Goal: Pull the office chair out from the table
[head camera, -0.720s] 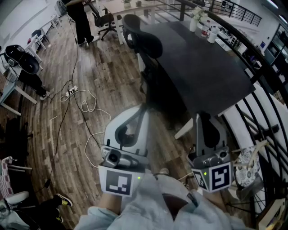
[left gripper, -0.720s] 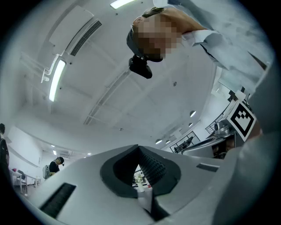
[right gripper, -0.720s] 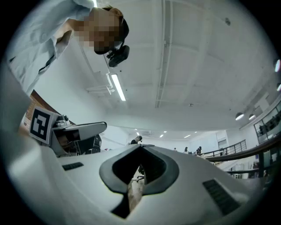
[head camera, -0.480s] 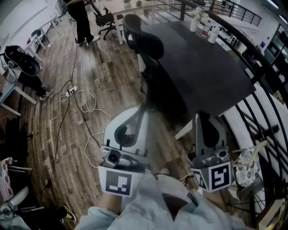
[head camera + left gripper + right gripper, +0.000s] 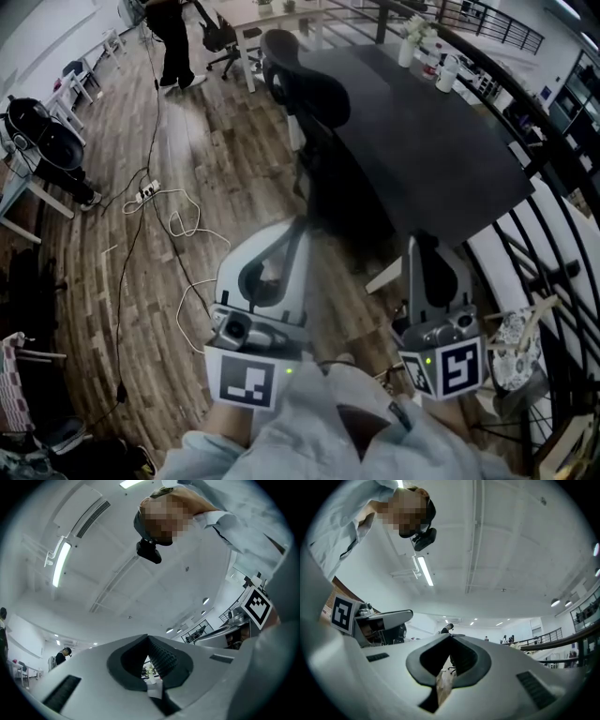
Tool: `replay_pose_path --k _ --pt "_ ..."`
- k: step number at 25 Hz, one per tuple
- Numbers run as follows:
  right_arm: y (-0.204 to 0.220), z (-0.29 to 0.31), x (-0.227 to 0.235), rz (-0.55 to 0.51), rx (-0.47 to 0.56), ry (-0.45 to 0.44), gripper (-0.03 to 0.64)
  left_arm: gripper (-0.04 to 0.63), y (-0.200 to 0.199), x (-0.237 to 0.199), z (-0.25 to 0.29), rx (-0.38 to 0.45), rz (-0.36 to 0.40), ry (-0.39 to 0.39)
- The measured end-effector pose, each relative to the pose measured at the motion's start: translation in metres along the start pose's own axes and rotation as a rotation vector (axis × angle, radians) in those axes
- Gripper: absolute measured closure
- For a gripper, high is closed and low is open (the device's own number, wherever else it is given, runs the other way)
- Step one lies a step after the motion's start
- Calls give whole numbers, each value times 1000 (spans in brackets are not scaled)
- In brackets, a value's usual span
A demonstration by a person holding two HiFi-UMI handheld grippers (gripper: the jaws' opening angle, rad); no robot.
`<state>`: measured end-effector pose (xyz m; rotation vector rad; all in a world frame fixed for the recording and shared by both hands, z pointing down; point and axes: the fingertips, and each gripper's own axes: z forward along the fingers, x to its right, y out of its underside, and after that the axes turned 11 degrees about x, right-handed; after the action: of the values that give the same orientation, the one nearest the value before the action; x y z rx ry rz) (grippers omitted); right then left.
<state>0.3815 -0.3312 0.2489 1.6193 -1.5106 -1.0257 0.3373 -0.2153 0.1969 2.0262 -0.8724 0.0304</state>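
**Head view: chair tucked in, both grippers closed and empty**

The chair (image 5: 302, 82) stands at the left long edge of the dark worktop (image 5: 441, 141), toward its far end. Its backrest rises upright, clear of that edge. The seat is lost in shadow under the worktop, so the chair seems to face in across it, with its back to the open floor (image 5: 216, 159).

The left gripper (image 5: 301, 225) has its jaws closed together with nothing between them. The left gripper view shows the pads meeting, tilted up toward the ceiling. The right gripper (image 5: 413, 246) is likewise closed and empty, by the worktop's near corner.

The chair lies straight ahead of the left gripper, well apart, and ahead-left of the right one, so the left is nearer. Neither touches it. I judge the pull must run square to the left edge, out over the floor, with the backrest's top the likeliest hold. Cables (image 5: 183, 220) lie on the floor beside that path and could foul the chair's base.
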Motion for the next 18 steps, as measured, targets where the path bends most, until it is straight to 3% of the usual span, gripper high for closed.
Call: replay_pose_path --k 18 --pt "14 43 -77 -19 14 -19 614 603 -4 -81 -47 16 29 -19"
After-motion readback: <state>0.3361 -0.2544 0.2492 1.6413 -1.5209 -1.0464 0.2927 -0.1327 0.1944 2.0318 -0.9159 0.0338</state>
